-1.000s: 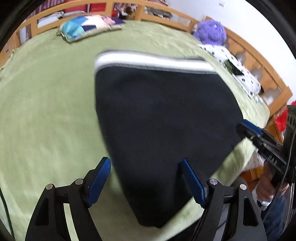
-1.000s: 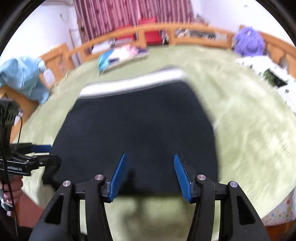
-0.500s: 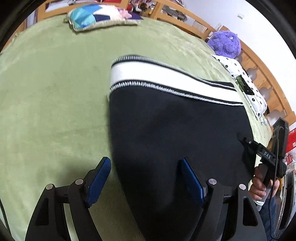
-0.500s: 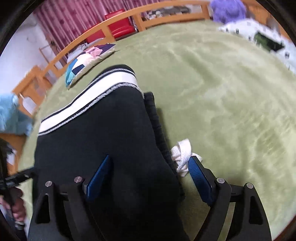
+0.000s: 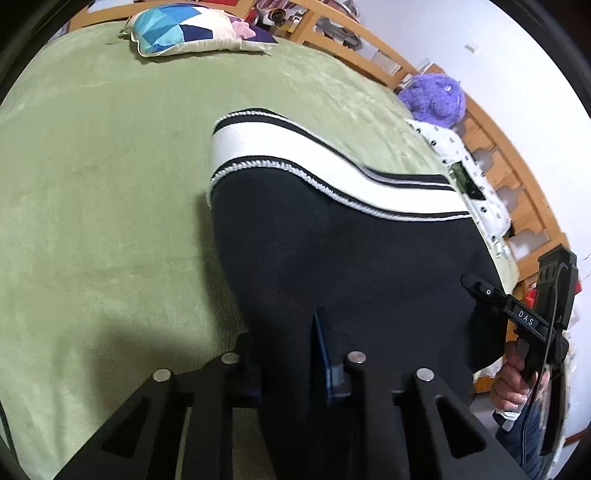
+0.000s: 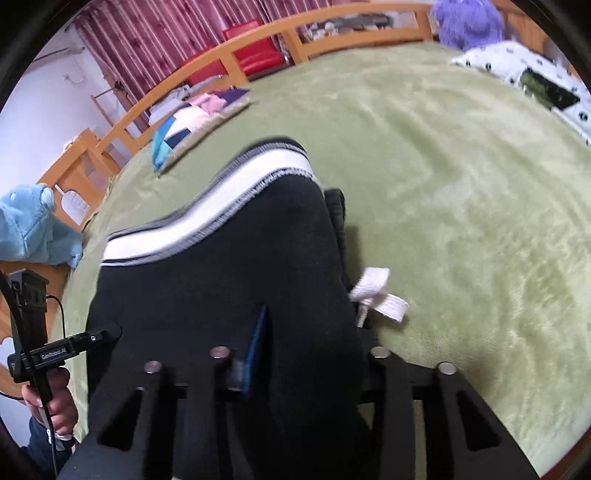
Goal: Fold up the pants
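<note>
pants [image 5: 351,266] near edge: cut off | left gripper [image 5: 282,354] left fingers [image 5: 244,341]: mostly cloth-hidden

Right claw [image 6: 299,354] clamped on black pants [image 6: 207,280]

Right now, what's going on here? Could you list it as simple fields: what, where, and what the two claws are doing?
garment: black pants with a white striped band
surface: green blanket
left gripper: shut on pants' near edge
right gripper: shut on pants' near edge
drawstring: white, poking out at the pants' right side
nearby: patchwork pillow, purple plush
</note>
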Demonstrator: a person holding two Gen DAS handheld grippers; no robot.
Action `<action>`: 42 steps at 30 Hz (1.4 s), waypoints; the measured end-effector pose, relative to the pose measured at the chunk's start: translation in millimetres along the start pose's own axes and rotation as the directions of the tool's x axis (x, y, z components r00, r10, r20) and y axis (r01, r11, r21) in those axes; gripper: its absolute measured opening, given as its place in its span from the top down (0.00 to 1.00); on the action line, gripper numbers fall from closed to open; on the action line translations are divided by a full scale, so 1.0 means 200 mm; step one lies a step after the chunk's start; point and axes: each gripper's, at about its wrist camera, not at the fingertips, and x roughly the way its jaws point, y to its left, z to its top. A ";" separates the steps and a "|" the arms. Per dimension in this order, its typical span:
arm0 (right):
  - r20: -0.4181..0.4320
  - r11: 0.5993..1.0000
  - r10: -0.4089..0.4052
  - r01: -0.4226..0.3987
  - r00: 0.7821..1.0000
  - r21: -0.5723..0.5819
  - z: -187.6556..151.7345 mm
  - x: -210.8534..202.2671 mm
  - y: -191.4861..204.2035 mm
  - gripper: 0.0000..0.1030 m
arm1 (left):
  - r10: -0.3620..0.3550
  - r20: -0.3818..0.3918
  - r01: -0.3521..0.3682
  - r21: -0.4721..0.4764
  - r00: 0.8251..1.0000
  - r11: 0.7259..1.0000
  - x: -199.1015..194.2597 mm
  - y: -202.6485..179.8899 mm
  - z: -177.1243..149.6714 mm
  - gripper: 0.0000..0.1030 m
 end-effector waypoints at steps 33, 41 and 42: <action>-0.083 0.986 -0.017 0.003 0.996 -0.168 -0.34 0.20 0.86 0.50 | 0.245 0.077 -0.241 -0.060 0.966 0.969 -0.62 0.69 -0.15 0.51; 0.038 0.978 0.019 -0.011 0.999 -0.209 -0.42 -0.11 0.96 0.51 | 0.307 0.120 -0.308 -0.004 0.944 0.951 -0.76 0.57 -0.34 0.37; 0.036 0.969 0.033 -0.024 0.999 -0.245 -0.47 -0.11 0.98 0.51 | 0.317 0.110 -0.319 0.001 0.942 0.948 -0.74 0.56 -0.39 0.37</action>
